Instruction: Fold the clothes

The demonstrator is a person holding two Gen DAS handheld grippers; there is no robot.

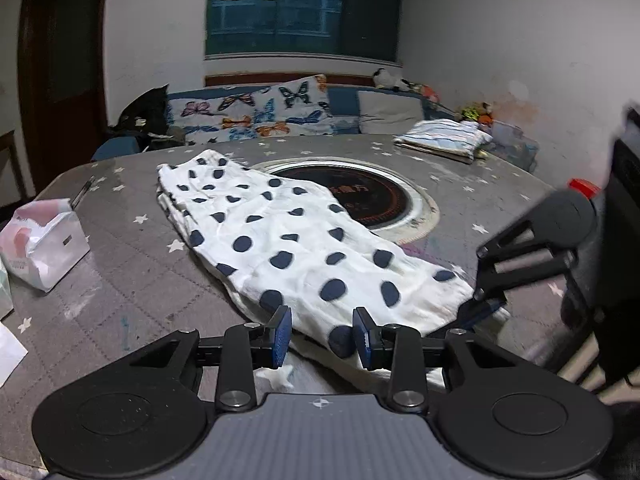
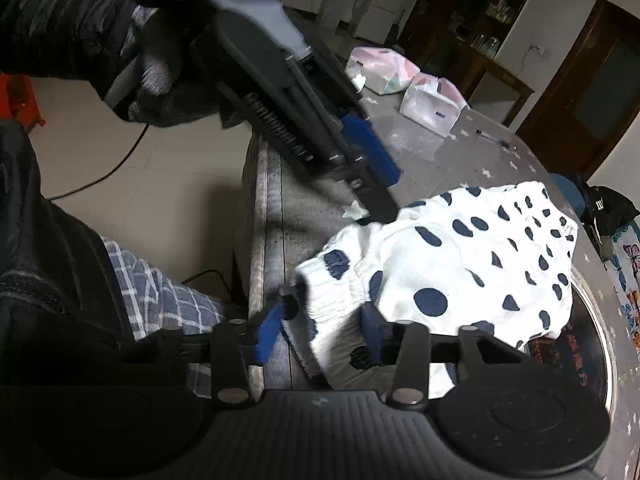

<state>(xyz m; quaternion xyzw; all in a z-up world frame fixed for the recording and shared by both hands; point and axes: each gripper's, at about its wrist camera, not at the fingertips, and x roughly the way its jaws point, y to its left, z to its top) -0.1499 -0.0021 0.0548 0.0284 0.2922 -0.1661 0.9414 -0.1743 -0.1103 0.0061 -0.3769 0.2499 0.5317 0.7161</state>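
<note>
Grey star-print counter [image 1: 132, 288] with a round black hob inset [image 1: 360, 200]; sofa with butterfly cushions [image 1: 256, 112] behind it. White garment with navy dots [image 1: 288, 248] lies flat across the counter middle, near end at the front edge, far part overlapping the hob rim. Left tongs [image 1: 322, 338]: blue pads apart, straddling the near hem, not pressing it. Right tongs [image 2: 316, 332]: waistband corner between the pads; can't tell if clamped. Open counter left of the garment up to the tissue packs [image 1: 44, 240]. Folded striped stack [image 1: 444, 140] at the far right edge.
</note>
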